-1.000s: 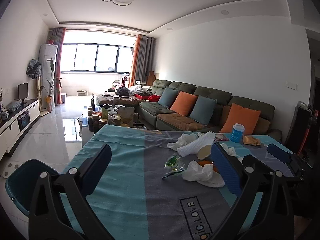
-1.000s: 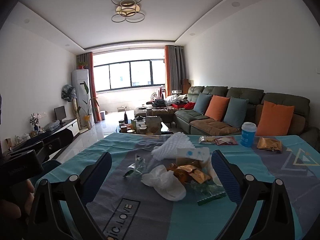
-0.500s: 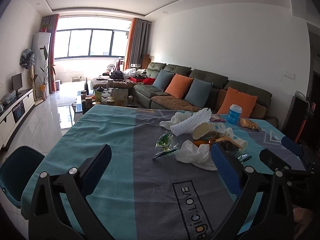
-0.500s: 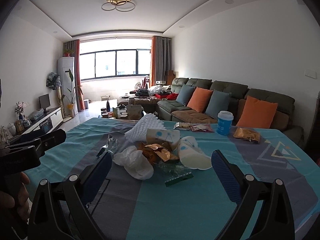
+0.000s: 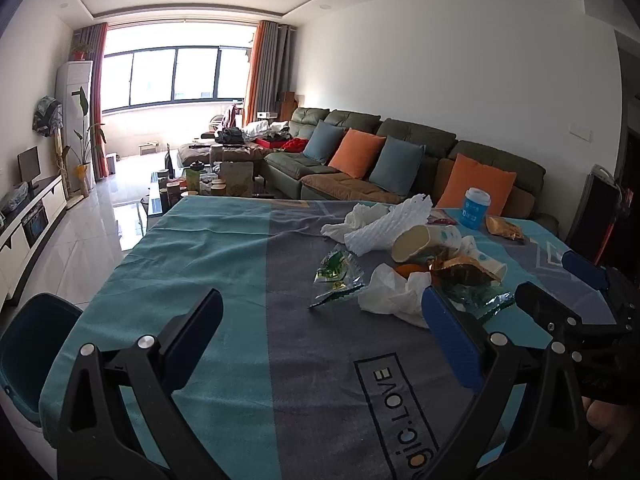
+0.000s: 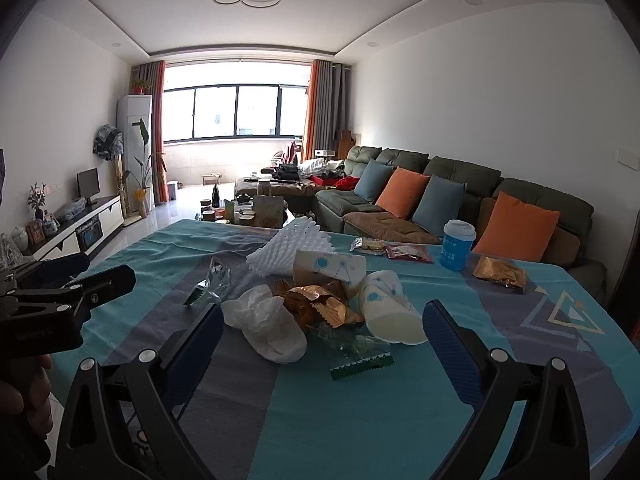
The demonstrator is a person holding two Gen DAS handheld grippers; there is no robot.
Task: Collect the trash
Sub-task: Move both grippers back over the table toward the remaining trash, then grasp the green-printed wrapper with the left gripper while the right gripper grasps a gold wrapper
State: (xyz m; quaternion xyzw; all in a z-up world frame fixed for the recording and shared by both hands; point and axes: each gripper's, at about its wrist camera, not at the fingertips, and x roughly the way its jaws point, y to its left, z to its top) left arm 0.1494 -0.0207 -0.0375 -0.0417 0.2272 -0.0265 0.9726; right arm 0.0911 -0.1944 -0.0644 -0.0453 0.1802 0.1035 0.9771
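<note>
A heap of trash lies on the table: crumpled white tissue [image 6: 269,330] [image 5: 394,292], gold wrapper [image 6: 320,307], two paper cups [image 6: 390,308] [image 5: 426,236], white foam net [image 6: 290,250] [image 5: 390,224], green wrapper [image 6: 360,362] and clear green packet [image 5: 338,276]. My right gripper [image 6: 322,354] is open and empty, just short of the heap. My left gripper [image 5: 318,344] is open and empty, over the cloth to the left of the heap. The right gripper also shows in the left wrist view [image 5: 560,292], and the left gripper in the right wrist view [image 6: 80,280].
The table [image 6: 360,432] has a teal and grey cloth. A blue cup [image 6: 456,244] and snack packets [image 6: 498,272] [image 6: 408,254] stand at its far side. A blue bin [image 5: 28,344] sits on the floor left of the table. A sofa [image 6: 460,196] is behind.
Both grippers have tilted down and moved closer to the trash heap. Both stay open and empty.
</note>
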